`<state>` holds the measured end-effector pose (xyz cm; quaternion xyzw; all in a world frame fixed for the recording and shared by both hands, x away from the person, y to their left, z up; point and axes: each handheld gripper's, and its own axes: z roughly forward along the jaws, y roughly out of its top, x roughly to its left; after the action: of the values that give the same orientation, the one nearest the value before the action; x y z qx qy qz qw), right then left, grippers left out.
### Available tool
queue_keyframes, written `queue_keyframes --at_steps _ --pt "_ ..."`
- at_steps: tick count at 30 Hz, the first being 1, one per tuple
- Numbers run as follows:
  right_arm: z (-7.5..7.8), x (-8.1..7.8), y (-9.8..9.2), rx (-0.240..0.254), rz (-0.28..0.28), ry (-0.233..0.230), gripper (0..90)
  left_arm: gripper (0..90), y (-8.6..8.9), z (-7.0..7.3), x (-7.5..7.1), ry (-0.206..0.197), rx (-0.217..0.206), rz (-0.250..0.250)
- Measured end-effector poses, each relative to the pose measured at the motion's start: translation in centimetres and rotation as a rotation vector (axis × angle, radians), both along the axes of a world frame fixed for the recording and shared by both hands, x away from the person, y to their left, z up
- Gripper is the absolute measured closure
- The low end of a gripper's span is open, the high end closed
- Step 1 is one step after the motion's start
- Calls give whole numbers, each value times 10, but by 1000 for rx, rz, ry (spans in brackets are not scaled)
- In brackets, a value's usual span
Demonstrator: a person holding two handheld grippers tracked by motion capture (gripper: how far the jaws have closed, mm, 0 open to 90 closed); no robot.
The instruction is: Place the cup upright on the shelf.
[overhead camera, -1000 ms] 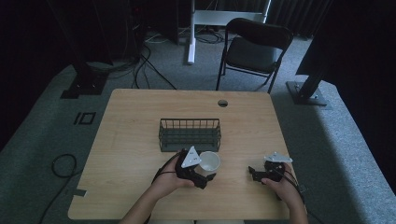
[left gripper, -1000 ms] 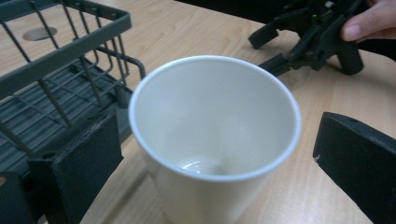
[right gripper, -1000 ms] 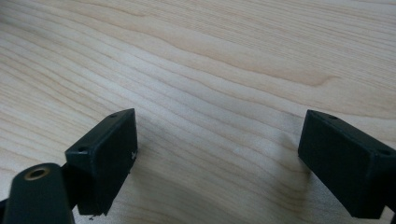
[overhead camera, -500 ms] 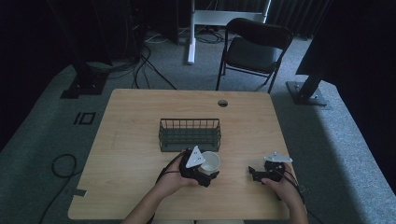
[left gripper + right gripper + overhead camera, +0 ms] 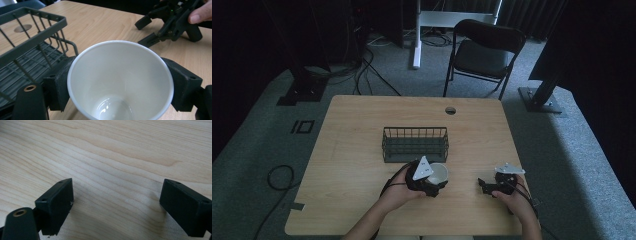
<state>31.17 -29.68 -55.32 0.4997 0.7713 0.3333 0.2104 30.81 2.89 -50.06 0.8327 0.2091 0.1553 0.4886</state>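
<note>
High view: the left gripper (image 5: 432, 184) has just squeezed its fingers (image 5: 58, 85) onto the white paper cup (image 5: 439, 173), near the grey wire basket (image 5: 415, 145) on the worktop (image 5: 352, 150). Now it can be lifted. The right gripper (image 5: 484, 186) rests with fingers spread, empty.

Dim room, soft shadows, sharp close-ups

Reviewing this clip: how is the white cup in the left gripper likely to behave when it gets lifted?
The white cup looks thin-walled, probably paper, so likely light and easily squeezed out of round. The left gripper has just been closing and now clamps it on both sides; the rim still looks round. It is empty, so nothing should spill. Its smooth tapered wall might slip downward.
</note>
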Motion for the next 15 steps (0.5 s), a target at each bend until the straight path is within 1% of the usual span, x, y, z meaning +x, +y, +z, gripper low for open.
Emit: queue_keyframes --at_steps 1,7,8,9,13,15 --pt "0 0 0 0 0 0 115 201 1 1 0 4 -6 4" --pt "0 0 0 0 0 0 115 202 5 11 -1 9 -38 -13" --pt "0 0 0 0 0 0 115 202 6 13 -2 6 -33 -18" --pt "0 0 0 0 0 -1 115 202 6 14 -2 7 -42 -15" --pt "0 0 0 -1 1 0 115 202 8 20 -3 5 -35 -18" --pt "0 0 0 -1 1 0 115 202 9 25 -4 -1 -38 -17"
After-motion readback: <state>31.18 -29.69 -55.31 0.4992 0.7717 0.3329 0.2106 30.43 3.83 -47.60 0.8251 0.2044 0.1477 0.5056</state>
